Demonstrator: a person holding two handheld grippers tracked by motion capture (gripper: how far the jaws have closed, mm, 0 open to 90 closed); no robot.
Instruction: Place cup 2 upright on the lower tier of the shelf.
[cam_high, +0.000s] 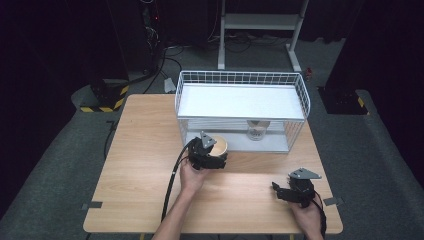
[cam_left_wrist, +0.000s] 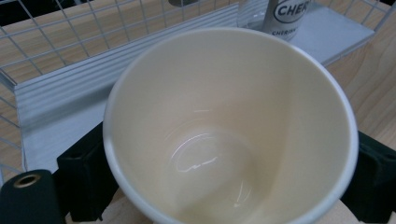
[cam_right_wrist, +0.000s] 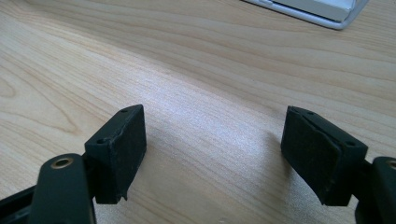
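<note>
A cream paper cup (cam_left_wrist: 224, 135) sits between the jaws of my left gripper (cam_left_wrist: 229, 191), and its open mouth faces the camera. One black pad presses on each side of its wall. In the high view the cup (cam_high: 219, 145) and left gripper (cam_high: 210, 156) are at the front left corner of the white wire rack (cam_high: 240, 80), just before its lower shelf. My right gripper (cam_high: 280, 192) rests low over the table near the front right. Its jaws stand apart over bare wood with nothing between them (cam_right_wrist: 215, 154).
A can with a printed label (cam_high: 257, 131) stands on the rack's lower shelf (cam_left_wrist: 60, 93), to the right of the cup; its label (cam_left_wrist: 286, 14) shows in the left gripper view. The rack has a flat white upper shelf (cam_high: 240, 100). The wooden table (cam_high: 145, 150) extends to the left and front.
</note>
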